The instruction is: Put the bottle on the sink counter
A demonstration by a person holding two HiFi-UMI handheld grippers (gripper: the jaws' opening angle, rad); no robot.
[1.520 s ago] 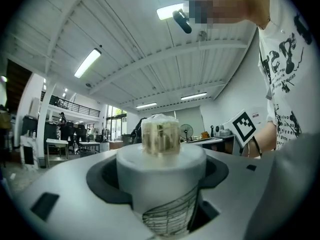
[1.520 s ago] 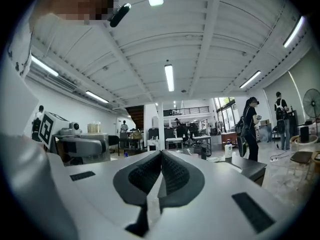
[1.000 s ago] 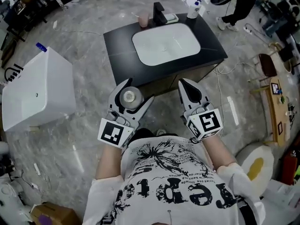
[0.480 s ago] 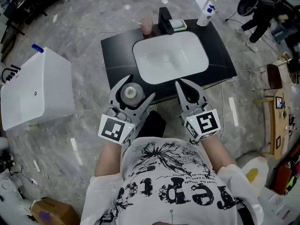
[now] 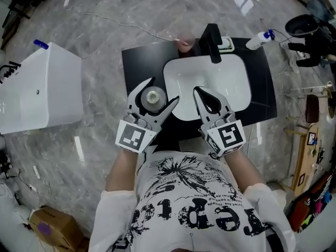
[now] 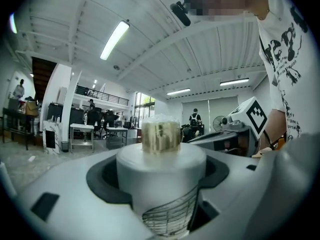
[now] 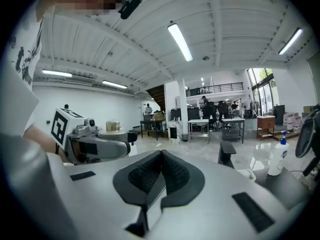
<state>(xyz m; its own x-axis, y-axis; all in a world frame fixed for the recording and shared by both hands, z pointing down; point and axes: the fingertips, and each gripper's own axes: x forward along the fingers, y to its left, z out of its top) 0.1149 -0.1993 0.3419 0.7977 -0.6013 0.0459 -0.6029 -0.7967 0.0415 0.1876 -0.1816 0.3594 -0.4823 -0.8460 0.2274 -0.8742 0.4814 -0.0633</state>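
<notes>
**Bottle in the left fingers, bare counter just ahead**

Closed on the bottle [image 5: 154, 96] with the left gripper [image 5: 161, 91]. Fingers [image 6: 60, 199] drawn narrow round the white body at about mid-height, with the pale cap [image 6: 160, 134] standing clear above them. Long axis upright and crosswise to the fingers, so ready to stand as it is. Nothing in the right gripper [image 5: 197, 91]: pads [image 7: 150, 176] pressed together, tips out over the sink [image 5: 220, 83].

From the head view, hanging over the front left of the counter [image 5: 139, 62]. Dark bare top just beyond and outward of the left fingertips; sink rim under the inner finger. Height above the top not readable in any view, so no contact to be claimed.

Judged as the end of the carry, with the setting-down not yet done. Turns on one relation: free counter ahead and a little outward of the left fingers, basin inward. Best to ease forward and outward, off the rim. Then lower straight along the bottle's axis until the base sits flat, and only then spread the fingers.

Left plainly the nearer gripper and the only loaded one. Right of no use here beyond steadying.

Well beyond the fingertips, at the far edge: cup [image 5: 184, 42] and tap [image 5: 212, 35], no obstacle. Main risk: base landing on the rim and tipping toward the basin.
</notes>
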